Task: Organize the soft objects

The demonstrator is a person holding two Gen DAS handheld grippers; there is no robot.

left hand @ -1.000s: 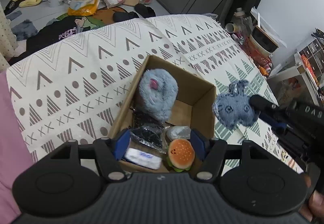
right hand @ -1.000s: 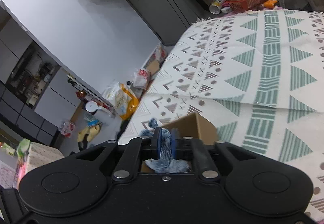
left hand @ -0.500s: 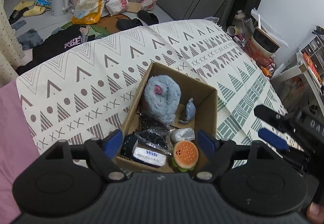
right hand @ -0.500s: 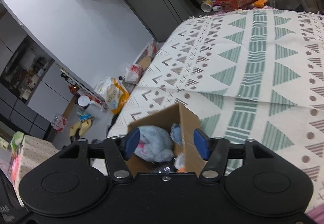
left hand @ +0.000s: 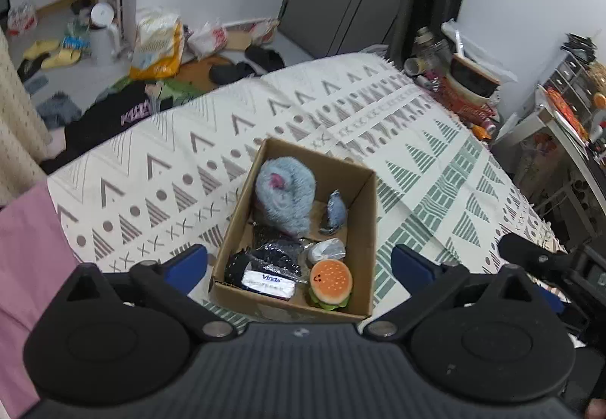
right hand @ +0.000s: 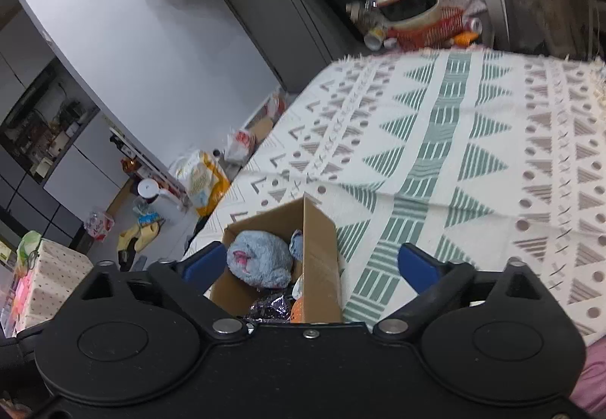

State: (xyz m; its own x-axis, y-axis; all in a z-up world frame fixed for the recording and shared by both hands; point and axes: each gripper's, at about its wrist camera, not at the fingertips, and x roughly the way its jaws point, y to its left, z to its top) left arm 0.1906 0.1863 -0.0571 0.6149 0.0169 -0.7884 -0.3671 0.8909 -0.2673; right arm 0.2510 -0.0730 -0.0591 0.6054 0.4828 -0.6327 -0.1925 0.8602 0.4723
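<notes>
Plush toys fill the cardboard box [left hand: 369,226] mid-bedspread [left hand: 181,169]: my left view shows the burger [left hand: 330,282] and Vinda tissue pack [left hand: 268,283] the right hides. Left gripper [left hand: 299,264] and right gripper [right hand: 310,262] both gape empty.

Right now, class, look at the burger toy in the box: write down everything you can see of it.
The burger toy is a small plush with an orange speckled bun bearing a tiny dark face, and green and dark layers beneath. It looks soft and undamaged. It sits tilted, bun face up, in the near right corner of the cardboard box, against the right wall. A white packet lies to its left and a clear wrapped item just behind. In the right wrist view only an orange sliver shows.
</notes>
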